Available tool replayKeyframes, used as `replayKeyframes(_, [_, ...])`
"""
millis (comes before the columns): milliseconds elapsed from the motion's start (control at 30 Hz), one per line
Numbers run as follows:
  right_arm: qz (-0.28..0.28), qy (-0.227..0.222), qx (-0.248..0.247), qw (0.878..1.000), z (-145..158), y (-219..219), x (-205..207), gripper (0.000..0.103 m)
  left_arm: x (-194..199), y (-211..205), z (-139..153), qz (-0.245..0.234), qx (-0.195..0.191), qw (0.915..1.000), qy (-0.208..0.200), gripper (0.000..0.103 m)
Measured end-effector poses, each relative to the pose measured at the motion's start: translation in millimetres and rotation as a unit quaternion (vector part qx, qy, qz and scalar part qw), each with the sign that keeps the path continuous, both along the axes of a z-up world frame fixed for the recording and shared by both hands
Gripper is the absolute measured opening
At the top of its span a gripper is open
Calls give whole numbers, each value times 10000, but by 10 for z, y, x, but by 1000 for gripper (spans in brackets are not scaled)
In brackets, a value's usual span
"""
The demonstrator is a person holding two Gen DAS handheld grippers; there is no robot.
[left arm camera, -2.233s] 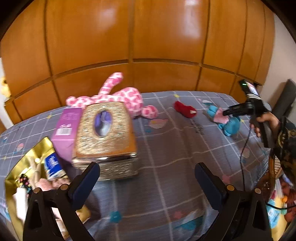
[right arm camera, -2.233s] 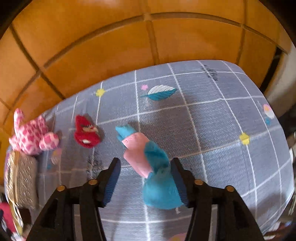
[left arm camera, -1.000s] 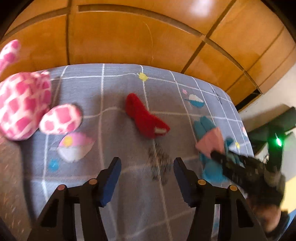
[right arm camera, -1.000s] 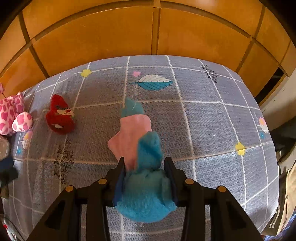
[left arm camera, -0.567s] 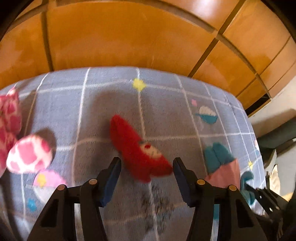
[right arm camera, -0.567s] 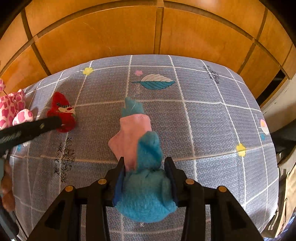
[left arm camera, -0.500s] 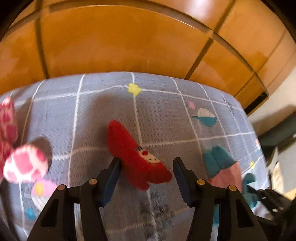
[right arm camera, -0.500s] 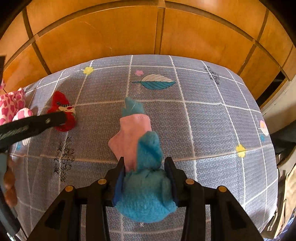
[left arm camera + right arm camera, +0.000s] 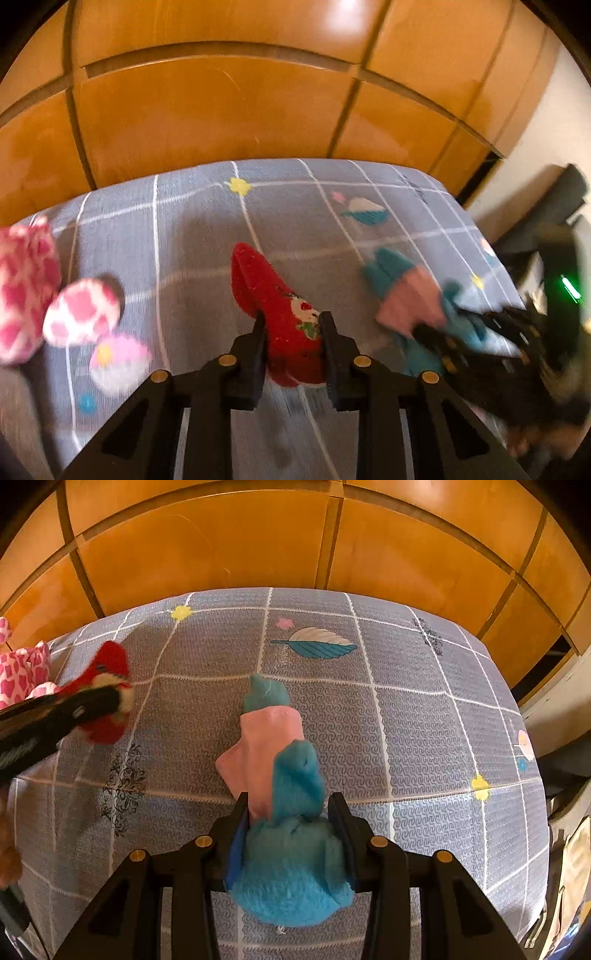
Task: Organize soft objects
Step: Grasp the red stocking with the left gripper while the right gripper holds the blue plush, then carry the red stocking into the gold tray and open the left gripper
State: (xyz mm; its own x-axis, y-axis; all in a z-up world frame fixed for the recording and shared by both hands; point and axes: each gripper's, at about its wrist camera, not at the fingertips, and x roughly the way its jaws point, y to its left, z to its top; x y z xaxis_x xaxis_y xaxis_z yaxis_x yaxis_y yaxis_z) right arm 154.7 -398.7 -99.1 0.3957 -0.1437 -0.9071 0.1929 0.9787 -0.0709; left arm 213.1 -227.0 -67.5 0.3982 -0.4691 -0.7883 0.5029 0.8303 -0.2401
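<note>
L gripper (image 9: 292,332): jaws pinch red plush toy (image 9: 275,310) lying on grey checked bedspread (image 9: 192,240). R gripper (image 9: 290,814): jaws squeeze blue-and-pink plush toy (image 9: 284,797), its body between the fingers, head pointing fwd. Pink spotted plush (image 9: 33,291) far left.

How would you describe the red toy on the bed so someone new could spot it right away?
On the grey checked bedspread below the wooden panels, look between the pink spotted plush and the blue and pink toy. The red plush sits in the left gripper, the only solid red one, with a small white face.
</note>
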Motion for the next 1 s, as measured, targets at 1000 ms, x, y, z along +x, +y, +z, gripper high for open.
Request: replayKeyframes(1000, [248, 104, -468, 9985, -94, 162, 1, 45, -1743, 1279, 127, 251, 230, 9973, -657, 26])
